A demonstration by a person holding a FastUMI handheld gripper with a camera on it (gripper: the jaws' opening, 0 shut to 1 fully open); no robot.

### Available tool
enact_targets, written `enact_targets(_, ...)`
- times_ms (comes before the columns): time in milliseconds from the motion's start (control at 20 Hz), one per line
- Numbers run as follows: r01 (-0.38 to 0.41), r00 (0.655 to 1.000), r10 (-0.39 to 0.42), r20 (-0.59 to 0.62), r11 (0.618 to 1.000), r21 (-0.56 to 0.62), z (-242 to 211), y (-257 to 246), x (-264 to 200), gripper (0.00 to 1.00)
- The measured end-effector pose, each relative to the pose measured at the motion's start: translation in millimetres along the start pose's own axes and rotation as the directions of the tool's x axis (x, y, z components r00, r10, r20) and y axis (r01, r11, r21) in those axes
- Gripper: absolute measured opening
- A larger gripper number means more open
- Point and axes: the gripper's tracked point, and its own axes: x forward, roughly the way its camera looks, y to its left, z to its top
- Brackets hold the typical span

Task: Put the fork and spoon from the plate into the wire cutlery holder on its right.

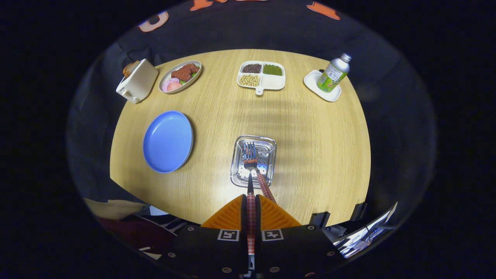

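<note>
Gripper (251, 201) is clamped narrow on a checked red-and-white handle; I see both orange fingers (231, 215) pressing it from either side. That handle runs forward to the fork (250, 152), whose tines hang over the wire cutlery holder (271, 144) just ahead of the fingers. A second checked handle leans out of the holder beside it, angled right; I take it for the spoon (266, 186), its bowl down inside, though the overlap with the fork head makes that hard to confirm.

Blue plate (167, 141) sits left of the holder, well apart, nothing on it. I have open wood between plate and holder and a wide bare stretch to the holder's right.

Round wooden table (321, 147), its near edge curving just under the fingers. Far side holds a white toaster (136, 81) at the left edge, an oval dish of food (180, 76) beside it, a divided tray of beans (261, 75) in the middle, and a green-labelled bottle (333, 73) standing on a small white saucer (312, 80) to the right. All are far beyond the holder. Black cloth wall behind the table.
</note>
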Motion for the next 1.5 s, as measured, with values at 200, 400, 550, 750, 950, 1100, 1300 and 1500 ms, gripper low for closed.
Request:
enact_targets(200,-0.025,0.994,0.022,-0.106,0.999,-0.026,-2.2,4.4,11.3,0.07)
enact_targets(400,-0.036,0.989,0.031,-0.145,0.999,-0.031,1.5,8.2,19.6,0.07)
enact_targets(550,-0.048,0.987,0.041,-0.158,0.998,-0.036,2.4,12.4,22.6,0.11)
enact_targets(750,-0.055,0.988,0.052,-0.144,0.998,-0.013,7.9,13.7,22.6,0.13)
enact_targets(950,-0.058,0.992,0.06,-0.109,0.998,0.023,9.9,13.1,17.6,0.18)
enact_targets(1100,-0.073,0.997,0.075,-0.023,0.995,0.073,22.1,14.7,7.0,0.32)
enact_targets(1300,-0.067,0.986,0.054,0.159,0.995,0.079,47.6,16.1,-16.6,0.74)
enact_targets(1500,-0.095,0.937,0.052,0.346,0.99,0.107,71.2,33.1,-49.1,0.89)
